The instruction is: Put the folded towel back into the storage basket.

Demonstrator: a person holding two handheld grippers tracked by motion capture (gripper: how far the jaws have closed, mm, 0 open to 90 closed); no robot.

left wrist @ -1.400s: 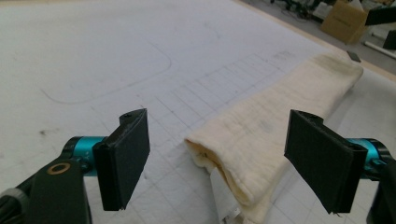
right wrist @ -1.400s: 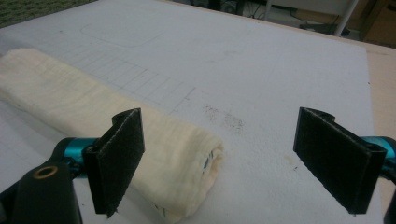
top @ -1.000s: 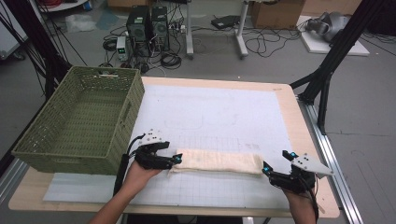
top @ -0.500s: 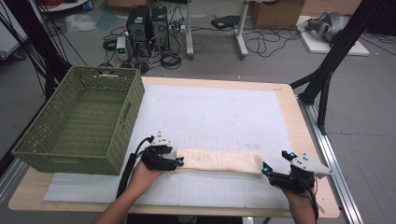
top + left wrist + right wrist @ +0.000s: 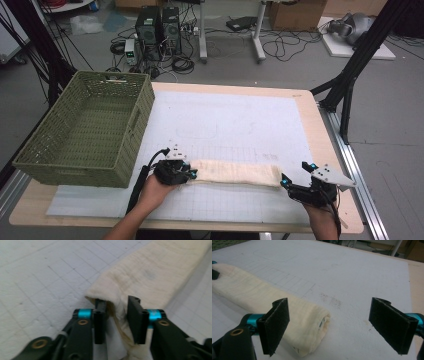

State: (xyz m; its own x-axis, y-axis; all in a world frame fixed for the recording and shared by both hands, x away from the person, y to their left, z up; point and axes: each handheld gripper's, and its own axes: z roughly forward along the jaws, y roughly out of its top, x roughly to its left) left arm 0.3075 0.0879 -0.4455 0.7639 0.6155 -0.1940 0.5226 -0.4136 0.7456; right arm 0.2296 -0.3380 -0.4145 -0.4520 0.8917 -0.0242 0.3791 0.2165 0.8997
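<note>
A cream towel (image 5: 235, 173), folded into a long strip, lies across the near part of the white grid mat (image 5: 240, 120). My left gripper (image 5: 189, 173) is at its left end. In the left gripper view one jaw is tucked under the towel's (image 5: 150, 272) top layer and the other is outside it, so the left gripper (image 5: 116, 302) is narrowed onto that fold. My right gripper (image 5: 294, 174) stands wide open at the towel's right end. In the right gripper view the rolled end of the towel (image 5: 312, 322) lies between the jaws of the right gripper (image 5: 330, 301), close to the left one.
A green woven basket (image 5: 135, 130) stands on the table's left side, just behind my left hand. The mat's far half is bare. A black stand leg (image 5: 350, 85) rises beyond the table's right edge. Computers and cables (image 5: 160, 25) are on the floor behind.
My left gripper has slid right onto the towel's left end and its jaws now hold the fold. The right gripper has stayed in place, open.
</note>
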